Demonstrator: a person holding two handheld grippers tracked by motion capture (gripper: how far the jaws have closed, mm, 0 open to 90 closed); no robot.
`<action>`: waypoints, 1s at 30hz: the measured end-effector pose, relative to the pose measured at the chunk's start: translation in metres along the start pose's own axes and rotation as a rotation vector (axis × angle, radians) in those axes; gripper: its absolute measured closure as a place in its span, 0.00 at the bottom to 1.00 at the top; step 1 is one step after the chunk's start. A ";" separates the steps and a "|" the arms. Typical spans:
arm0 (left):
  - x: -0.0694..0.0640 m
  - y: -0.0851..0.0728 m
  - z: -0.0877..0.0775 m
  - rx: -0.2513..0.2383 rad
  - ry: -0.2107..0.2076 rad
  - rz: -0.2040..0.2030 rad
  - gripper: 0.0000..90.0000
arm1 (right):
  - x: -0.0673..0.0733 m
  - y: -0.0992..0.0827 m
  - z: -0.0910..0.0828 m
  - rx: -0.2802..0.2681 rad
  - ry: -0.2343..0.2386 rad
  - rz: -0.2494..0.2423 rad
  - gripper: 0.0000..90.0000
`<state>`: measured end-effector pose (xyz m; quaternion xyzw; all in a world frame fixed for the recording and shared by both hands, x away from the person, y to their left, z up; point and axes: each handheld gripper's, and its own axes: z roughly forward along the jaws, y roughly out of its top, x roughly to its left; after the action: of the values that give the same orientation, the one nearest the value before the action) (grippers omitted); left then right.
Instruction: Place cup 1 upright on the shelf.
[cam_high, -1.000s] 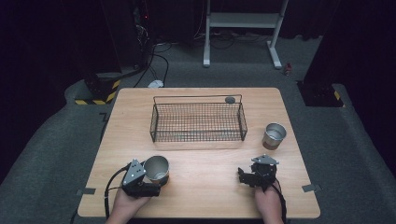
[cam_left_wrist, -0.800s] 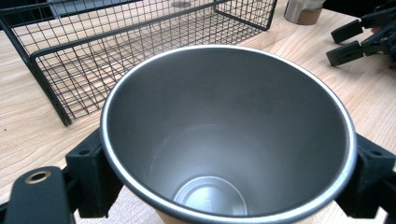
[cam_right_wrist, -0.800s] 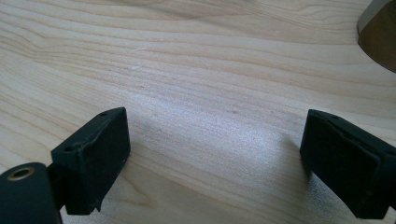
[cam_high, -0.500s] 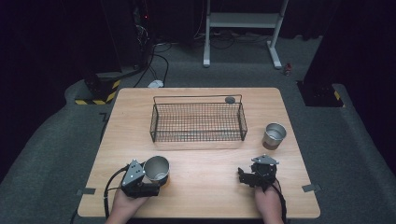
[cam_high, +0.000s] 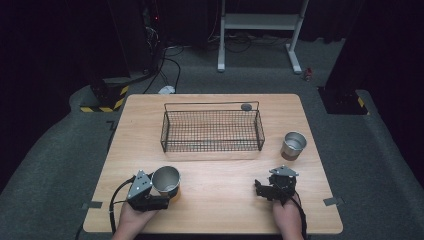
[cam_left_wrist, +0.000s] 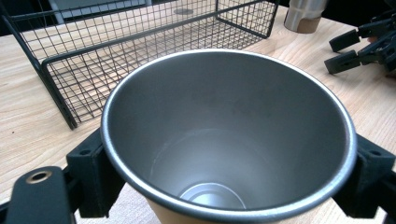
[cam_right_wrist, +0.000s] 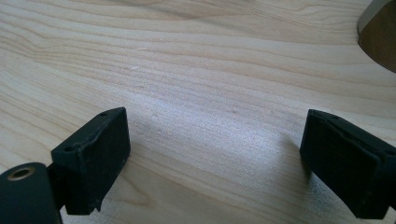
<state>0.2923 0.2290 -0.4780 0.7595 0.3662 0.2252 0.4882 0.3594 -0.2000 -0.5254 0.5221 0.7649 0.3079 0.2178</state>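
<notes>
While seemingly clamped, cup (cam_left_wrist: 224, 140) upright.

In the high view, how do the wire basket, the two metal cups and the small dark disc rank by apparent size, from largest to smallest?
1. Wire basket, clearly largest.
2. The two metal cups: the one in the left gripper looks slightly bigger than the right cup, but it is nearer the camera, so I will not rank them.
3. Small dark disc, smallest.
</notes>
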 end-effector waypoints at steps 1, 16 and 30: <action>0.000 0.000 0.000 -0.001 -0.002 -0.004 0.15 | 0.000 0.000 0.000 0.000 0.000 0.000 0.09; 0.002 0.002 -0.006 -0.033 0.024 -0.017 0.15 | 0.000 0.000 0.000 0.000 0.000 0.000 0.09; 0.004 0.008 -0.010 -0.060 0.043 -0.024 0.15 | 0.000 0.000 0.000 0.000 0.000 -0.001 0.09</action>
<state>0.2904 0.2360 -0.4660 0.7349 0.3788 0.2466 0.5055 0.3589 -0.1999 -0.5254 0.5217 0.7652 0.3078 0.2181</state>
